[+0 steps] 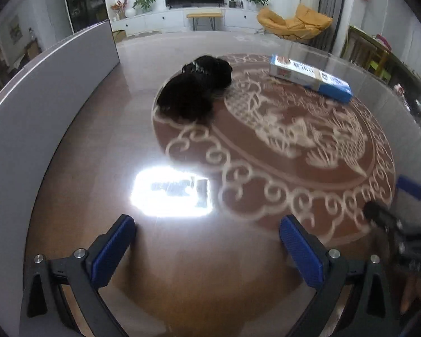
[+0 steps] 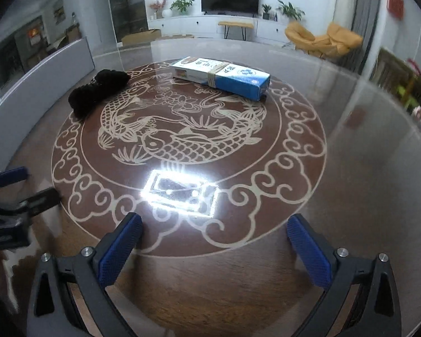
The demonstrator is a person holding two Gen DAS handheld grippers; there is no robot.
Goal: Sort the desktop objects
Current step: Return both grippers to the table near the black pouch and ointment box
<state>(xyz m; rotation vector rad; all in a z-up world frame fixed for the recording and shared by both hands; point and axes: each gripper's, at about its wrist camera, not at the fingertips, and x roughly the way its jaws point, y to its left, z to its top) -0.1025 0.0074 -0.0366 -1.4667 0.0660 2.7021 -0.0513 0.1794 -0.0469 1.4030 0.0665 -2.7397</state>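
Observation:
A black fluffy object (image 1: 195,87) (image 2: 96,92) lies on the far left of the round brown table (image 1: 112,140) (image 2: 350,168). A blue and white carton (image 1: 308,77) (image 2: 221,77) lies on its side at the far middle. My left gripper (image 1: 207,233) hovers wide open over the near table, nothing between its blue pads. My right gripper (image 2: 214,231) is equally wide open and empty, near the front of the fish pattern. Each gripper shows at the edge of the other's view: right gripper (image 1: 401,213), left gripper (image 2: 19,191).
A grey panel (image 1: 42,90) (image 2: 42,64) stands along the table's left rim. A bright lamp reflection (image 1: 171,191) (image 2: 182,191) glares on the glass top. Beyond the table lie a TV wall and a yellow chair (image 1: 294,22).

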